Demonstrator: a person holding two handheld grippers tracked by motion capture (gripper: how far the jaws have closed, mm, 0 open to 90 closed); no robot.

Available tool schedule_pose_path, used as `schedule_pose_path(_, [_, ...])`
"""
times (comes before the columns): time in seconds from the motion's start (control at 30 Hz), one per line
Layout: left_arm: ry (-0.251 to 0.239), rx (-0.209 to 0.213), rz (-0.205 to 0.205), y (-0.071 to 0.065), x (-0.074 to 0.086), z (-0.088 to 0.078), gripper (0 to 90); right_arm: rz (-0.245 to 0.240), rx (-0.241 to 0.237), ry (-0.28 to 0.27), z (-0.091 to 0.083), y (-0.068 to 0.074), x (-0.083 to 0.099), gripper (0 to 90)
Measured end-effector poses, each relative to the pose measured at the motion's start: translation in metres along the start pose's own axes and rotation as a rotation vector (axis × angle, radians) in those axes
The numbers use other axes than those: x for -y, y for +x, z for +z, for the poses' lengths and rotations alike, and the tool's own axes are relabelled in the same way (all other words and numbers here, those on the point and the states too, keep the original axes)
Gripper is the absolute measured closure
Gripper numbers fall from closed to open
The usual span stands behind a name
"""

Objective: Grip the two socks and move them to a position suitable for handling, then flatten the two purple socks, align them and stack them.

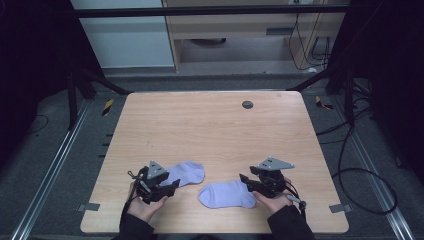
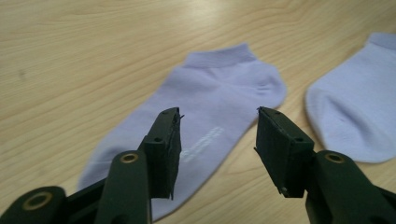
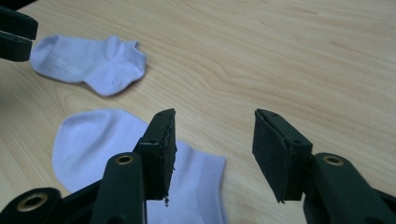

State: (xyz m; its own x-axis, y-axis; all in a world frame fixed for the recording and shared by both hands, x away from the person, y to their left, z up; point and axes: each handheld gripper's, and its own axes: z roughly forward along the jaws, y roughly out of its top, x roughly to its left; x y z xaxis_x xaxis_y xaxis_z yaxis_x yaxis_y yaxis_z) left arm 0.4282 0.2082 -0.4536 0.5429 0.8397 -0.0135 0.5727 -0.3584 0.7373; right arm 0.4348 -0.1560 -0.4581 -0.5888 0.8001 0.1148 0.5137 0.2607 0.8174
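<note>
On the table [image 1: 215, 125], near its front edge, two lilac socks were laid flat, close together but not touching. Left sock [image 1: 186, 173] was seen just beside the left gripper [image 1: 169, 186]; right sock [image 1: 227, 194] was seen between the two grippers, its cuff end next to the right gripper [image 1: 246, 181].

Left gripper: held low over the wood in the left hand [image 1: 142, 205], jaws pointed toward the right sock. Jaws were spread apart, nothing clamped. From the left gripper view, the left sock [image 2: 205, 112] was seen lying under and beyond the gap, cuff at the far end, faint white print on the sole; pads were not pressed on it. A toe part of the right sock [image 2: 355, 107] was seen at the right edge of that view.

Right gripper: held in the right hand [image 1: 272, 200], jaws pointed toward the left. Jaws were likewise spread, nothing gripped. From the right gripper view, the right sock [image 3: 107, 149] was seen lying flat below the left jaw, toe rounded to the left, cuff edge under the gap; bare wood was seen below the right jaw. Left sock [image 3: 88, 63] was seen farther off, upper left, with the left gripper's jaw tip [image 3: 16, 32] at the frame edge beside it.

Whether either gripper touched the cloth could not be told from the high view; in both gripper views the pads were seen clear of it.

A dark round grommet [image 1: 247, 104] was seen near the table's far edge.
</note>
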Motion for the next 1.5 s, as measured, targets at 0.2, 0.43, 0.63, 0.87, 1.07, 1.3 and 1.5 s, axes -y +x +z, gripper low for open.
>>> schedule_pose_path(0.2, [0.000,-0.069,-0.049,0.031,0.011,-0.007,45.0,-0.005,-0.012,-0.025,0.014,0.013,-0.018,47.6])
schedule_pose_path(0.43, [0.022,-0.128,-0.118,0.054,0.025,-0.006,44.1,-0.011,-0.034,-0.021,0.037,0.026,-0.033,45.4])
schedule_pose_path(0.63, [0.026,-0.139,-0.129,0.062,0.027,-0.004,43.9,-0.016,-0.044,-0.011,0.057,0.037,-0.041,45.5])
schedule_pose_path(0.87, [0.042,-0.156,-0.141,0.069,0.031,-0.004,46.0,-0.002,-0.052,0.019,0.084,0.047,-0.046,47.5])
schedule_pose_path(1.07, [0.049,-0.149,-0.144,0.071,0.034,-0.005,47.9,0.016,-0.062,0.029,0.100,0.052,-0.048,49.4])
schedule_pose_path(1.3, [0.069,-0.136,-0.136,0.069,0.035,0.000,51.6,0.013,-0.066,0.056,0.115,0.058,-0.052,54.0])
schedule_pose_path(1.5, [0.103,-0.128,-0.105,0.063,0.034,0.007,54.8,0.002,-0.064,0.087,0.128,0.065,-0.051,56.1])
